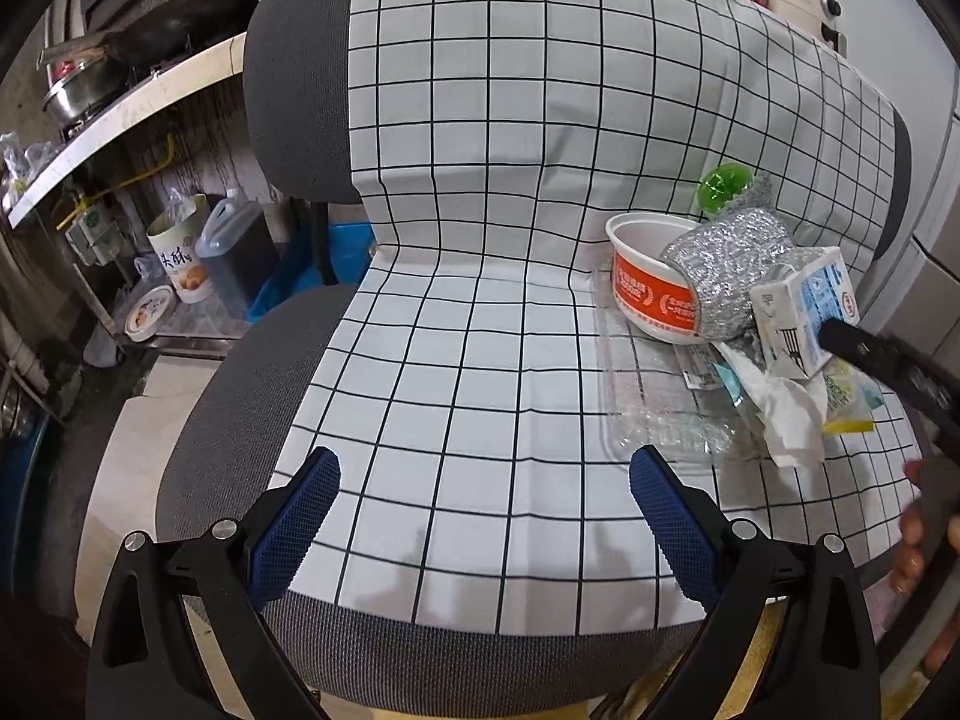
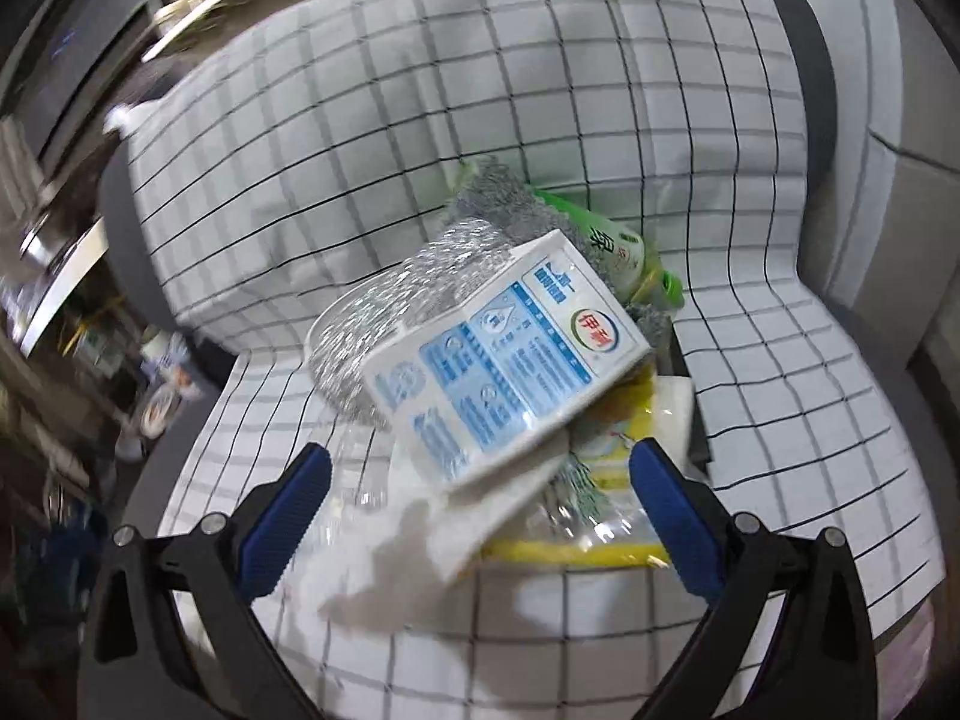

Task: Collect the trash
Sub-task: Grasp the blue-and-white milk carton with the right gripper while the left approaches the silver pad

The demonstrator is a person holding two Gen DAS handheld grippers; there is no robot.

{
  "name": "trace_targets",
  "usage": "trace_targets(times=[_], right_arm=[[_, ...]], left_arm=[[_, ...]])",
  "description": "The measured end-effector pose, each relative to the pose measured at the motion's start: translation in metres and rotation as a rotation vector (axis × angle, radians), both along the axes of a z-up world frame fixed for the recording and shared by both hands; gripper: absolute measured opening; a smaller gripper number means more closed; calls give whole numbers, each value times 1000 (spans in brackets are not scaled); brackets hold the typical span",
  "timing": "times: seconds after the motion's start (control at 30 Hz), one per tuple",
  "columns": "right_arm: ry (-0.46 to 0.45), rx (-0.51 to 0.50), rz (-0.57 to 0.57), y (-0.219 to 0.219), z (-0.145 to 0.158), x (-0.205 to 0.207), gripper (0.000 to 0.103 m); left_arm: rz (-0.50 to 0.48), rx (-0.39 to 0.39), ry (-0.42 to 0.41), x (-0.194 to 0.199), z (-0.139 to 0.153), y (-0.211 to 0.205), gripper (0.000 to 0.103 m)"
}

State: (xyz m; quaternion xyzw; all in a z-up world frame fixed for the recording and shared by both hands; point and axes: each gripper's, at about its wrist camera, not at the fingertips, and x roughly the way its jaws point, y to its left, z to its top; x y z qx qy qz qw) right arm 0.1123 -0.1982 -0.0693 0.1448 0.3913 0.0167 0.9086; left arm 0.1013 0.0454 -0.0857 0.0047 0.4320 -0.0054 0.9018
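Observation:
A pile of trash lies on a chair seat covered by a white checked cloth (image 1: 480, 360). In the left wrist view it holds a red and white paper bowl (image 1: 651, 282), a silver foil bag (image 1: 729, 264), a white and blue milk carton (image 1: 807, 306), a crumpled tissue (image 1: 786, 414), a clear plastic tray (image 1: 654, 402) and a green bottle (image 1: 720, 186). My left gripper (image 1: 483, 516) is open and empty over the bare cloth, left of the pile. My right gripper (image 2: 480, 510) is open, its fingers either side of the tissue (image 2: 408, 546) below the carton (image 2: 504, 360). It also shows at the right edge of the left view (image 1: 840, 339).
The chair's grey backrest (image 1: 294, 90) rises behind the cloth. To the left stand a shelf with pans (image 1: 90, 90), a tin (image 1: 180, 252) and a plastic jug (image 1: 231, 252) on the floor. A yellow wrapper (image 2: 606, 468) lies under the carton.

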Motion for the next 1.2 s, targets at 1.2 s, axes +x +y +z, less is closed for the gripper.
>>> trace_targets(times=[1.2], right_arm=[[-126,-88,19,13,13,22,91]], left_arm=[[-19,27,18,-14,-3,-12,96]])
